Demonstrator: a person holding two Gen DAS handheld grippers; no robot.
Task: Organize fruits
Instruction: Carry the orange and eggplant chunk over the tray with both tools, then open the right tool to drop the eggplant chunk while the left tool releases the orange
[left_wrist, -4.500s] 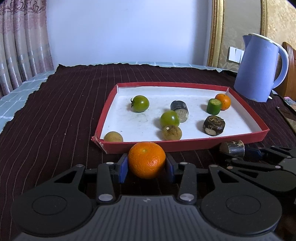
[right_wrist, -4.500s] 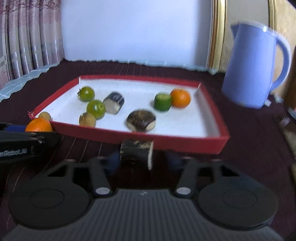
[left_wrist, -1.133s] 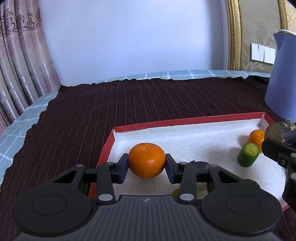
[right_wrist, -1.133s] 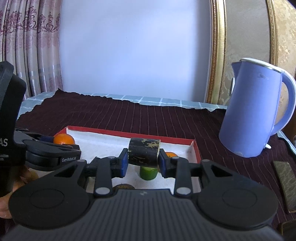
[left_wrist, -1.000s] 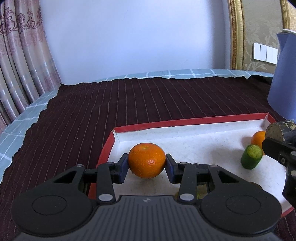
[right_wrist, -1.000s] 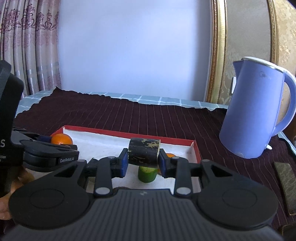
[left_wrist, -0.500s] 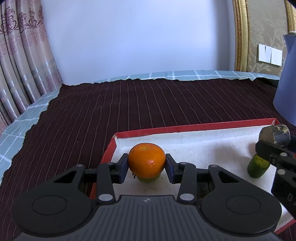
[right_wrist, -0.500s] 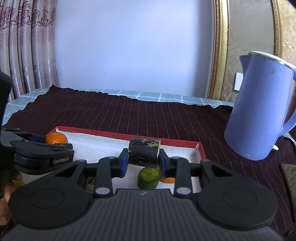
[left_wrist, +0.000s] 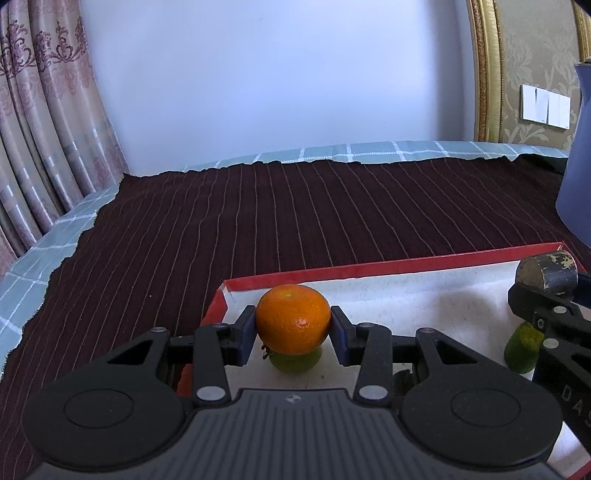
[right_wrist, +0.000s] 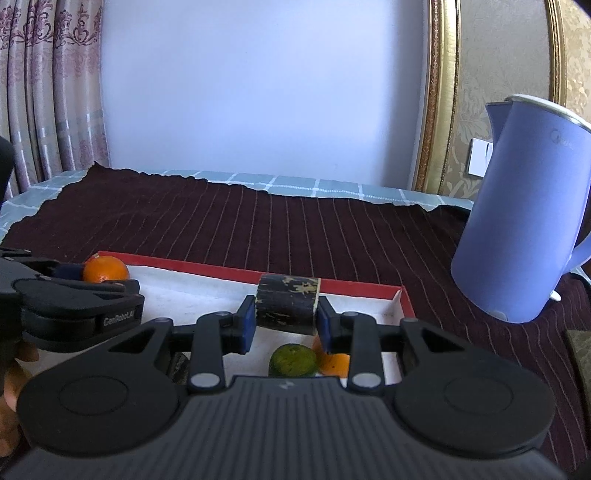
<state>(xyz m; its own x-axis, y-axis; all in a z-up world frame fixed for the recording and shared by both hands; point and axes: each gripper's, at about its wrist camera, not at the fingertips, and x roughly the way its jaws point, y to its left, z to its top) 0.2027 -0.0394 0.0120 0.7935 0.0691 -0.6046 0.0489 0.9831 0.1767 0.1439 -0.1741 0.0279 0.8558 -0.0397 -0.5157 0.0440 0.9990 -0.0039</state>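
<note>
My left gripper (left_wrist: 293, 325) is shut on an orange tangerine (left_wrist: 293, 318), held above the far left corner of the red-rimmed white tray (left_wrist: 369, 269). A green fruit (left_wrist: 295, 361) lies in the tray just under the tangerine. My right gripper (right_wrist: 286, 319) is shut on a dark mottled cylinder piece (right_wrist: 287, 303), held over the tray's far right part (right_wrist: 404, 302). Below it in the tray lie a green cut piece (right_wrist: 293, 360) and a second tangerine (right_wrist: 334, 362). The right gripper and its cylinder (left_wrist: 546, 275) show at the right edge of the left wrist view.
A blue electric kettle (right_wrist: 528, 236) stands right of the tray on the dark striped cloth (left_wrist: 295, 214). A pale checked cloth edge (left_wrist: 37, 251) runs along the left and back. Curtains hang at the left, a wall behind. A person's fingers (right_wrist: 14, 373) show at the left edge.
Both grippers have drifted forward over the tray with their loads; the tray's far rim now sits lower and closer in both views. Neither grip has changed.
</note>
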